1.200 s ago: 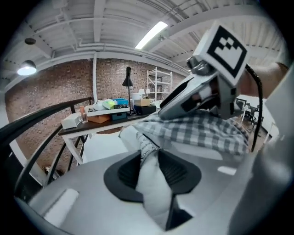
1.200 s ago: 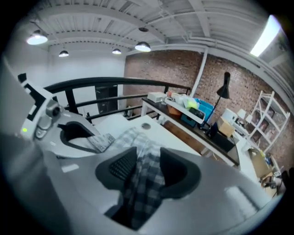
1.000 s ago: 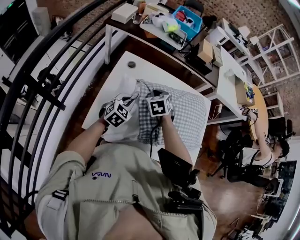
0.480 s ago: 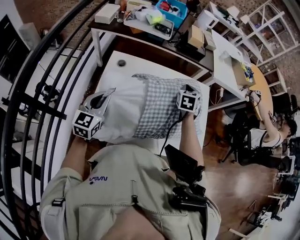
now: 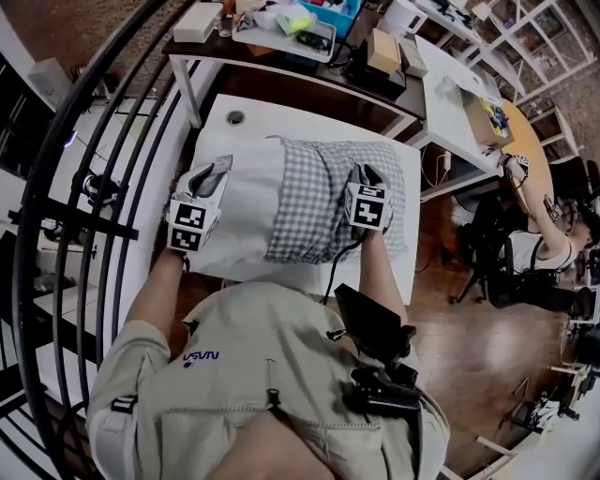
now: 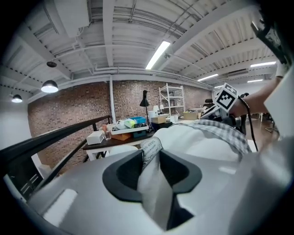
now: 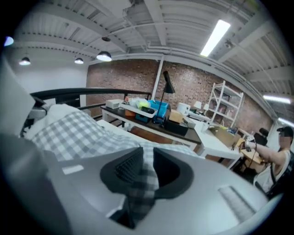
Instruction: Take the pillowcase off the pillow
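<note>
The white pillow lies on the white table, bare on its left half. The grey checked pillowcase is bunched over its right half. My left gripper is at the pillow's left end. A fold of white pillow cloth still lies between its jaws, which have just been opening, with a gap beside the cloth. My right gripper is on the pillowcase's right side. Its jaws have also just been opening, and checked cloth hangs loosely between them.
A black railing curves along the left of the table. Behind it stands a dark table with boxes and a blue bin. White desks stand at the right, where a person sits.
The grippers have drawn apart, the left one leftward with the pillow's end and the right one rightward with the pillowcase. Much more bare white pillow shows now.
</note>
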Tool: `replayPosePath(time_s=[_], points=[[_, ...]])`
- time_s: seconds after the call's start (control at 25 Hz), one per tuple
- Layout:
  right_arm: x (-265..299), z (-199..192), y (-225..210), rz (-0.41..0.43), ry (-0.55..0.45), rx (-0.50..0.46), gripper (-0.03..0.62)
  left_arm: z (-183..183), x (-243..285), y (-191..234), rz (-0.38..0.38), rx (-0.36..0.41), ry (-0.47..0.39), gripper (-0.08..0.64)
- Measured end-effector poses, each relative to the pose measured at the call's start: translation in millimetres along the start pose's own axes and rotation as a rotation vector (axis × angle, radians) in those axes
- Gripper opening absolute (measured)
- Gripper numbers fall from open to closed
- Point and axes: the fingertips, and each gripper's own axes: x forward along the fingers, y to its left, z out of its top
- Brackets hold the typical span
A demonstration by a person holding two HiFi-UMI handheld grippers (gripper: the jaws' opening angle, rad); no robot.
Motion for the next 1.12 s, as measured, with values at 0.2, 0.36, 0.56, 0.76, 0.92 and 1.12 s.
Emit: replayPosePath(time_s=[0.2, 0.36, 0.56, 0.76, 0.92, 1.12], points=[[-70.2, -8.4, 17.6, 0.086, -0.065, 0.112, 0.097, 23.6, -49.5, -19.8, 0.028, 0.055, 0.011, 0.152], [-136.7, -42.2, 51.4, 0.181, -0.048, 0.161, 0.097, 18.5, -76.5, -83.5, -0.125, 0.028, 0.057, 0.175], [-176.9, -93.7, 106.0, 0.266, 0.064, 0.183, 0.1, -49.1, -76.1, -143.6, -0.301, 0.045, 0.245, 0.227], [-171.0, -132.6, 148.8, 0.342, 0.157, 0.18, 0.153, -87.0, -62.5, -163.1, -0.331, 0.083, 0.322, 0.233], [-145.1, -141.6, 163.4, 0.284, 0.197, 0.061, 0.053, -86.9, -48.0, -153.9, -0.29, 0.192, 0.336, 0.041], [-154.8, -134.8, 135.7, 0.163, 0.173, -0.002, 0.014, -31.0, -55.5, -119.2, -0.232, 0.136, 0.208, 0.021]])
